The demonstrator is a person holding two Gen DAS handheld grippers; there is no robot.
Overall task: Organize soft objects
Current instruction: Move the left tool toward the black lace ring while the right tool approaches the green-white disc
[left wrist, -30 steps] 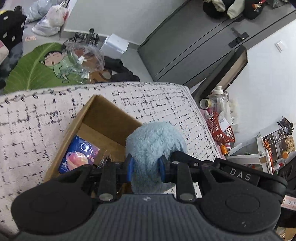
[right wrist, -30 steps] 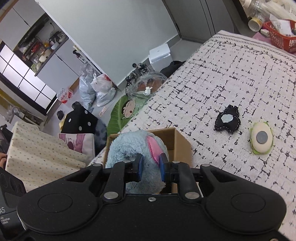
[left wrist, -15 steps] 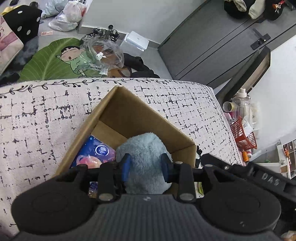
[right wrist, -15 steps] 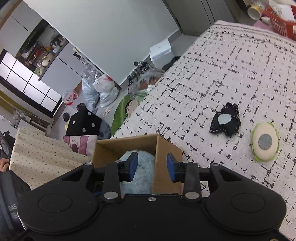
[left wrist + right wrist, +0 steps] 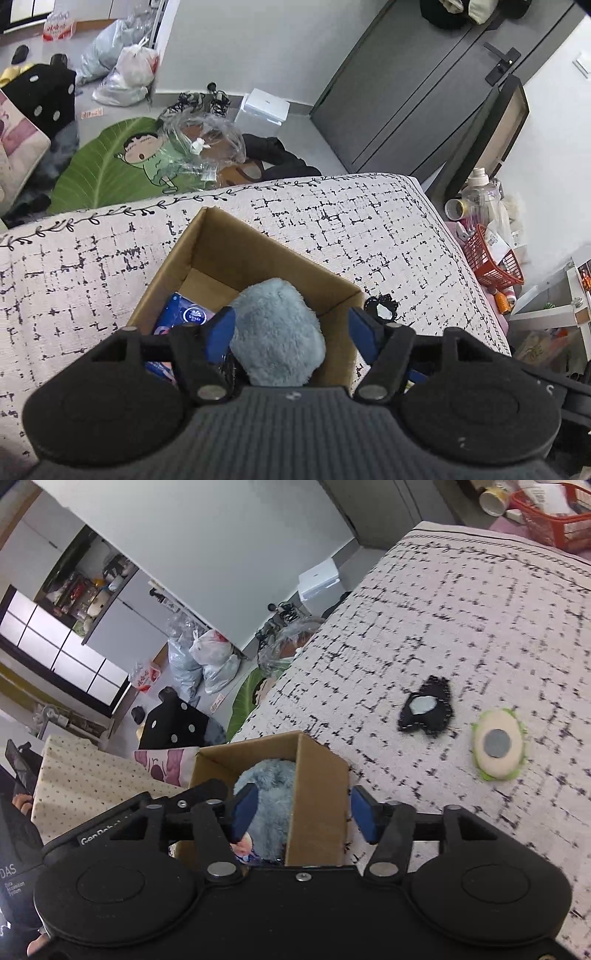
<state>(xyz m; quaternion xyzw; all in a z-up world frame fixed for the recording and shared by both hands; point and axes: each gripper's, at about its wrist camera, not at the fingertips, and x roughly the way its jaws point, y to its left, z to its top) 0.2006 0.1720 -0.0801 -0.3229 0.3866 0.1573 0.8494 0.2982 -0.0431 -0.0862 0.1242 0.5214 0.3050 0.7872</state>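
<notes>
On the bed cover (image 5: 369, 229), a white cloth with black broken grid lines and a leaf border at its edge, you have an open cardboard box (image 5: 258, 254), and the blue plush toy (image 5: 277, 332) sits inside it, next to a dark blue tissue pack (image 5: 184, 317). Your left gripper (image 5: 291, 330) is over the box with its blue pads spread wide; the plush is between them, but the right pad is clearly away from it, and I cannot tell if the left pad touches the fur. Your right gripper (image 5: 301, 818) is also spread wide: one finger is over the inside of the box near the plush (image 5: 269, 797), and the other is outside the box wall (image 5: 317, 794). On the cover to the right of the box there is a small black felt piece (image 5: 426, 709) with a pale patch, and just beside it a round cream and green pad (image 5: 498, 744) with a grey disc in the middle; they are near each other but apart. Beyond the bed, the grey floor holds a green leaf-shaped mat (image 5: 110, 166) with a cartoon child, clear plastic wrapping (image 5: 203, 140), filled plastic bags (image 5: 122, 74), a black cushion with white dots (image 5: 40, 96) and a white box (image 5: 264, 109). A dark grey door (image 5: 424, 92) stands in the white wall, and a red basket (image 5: 487, 258) with bottles is beside the bed.
</notes>
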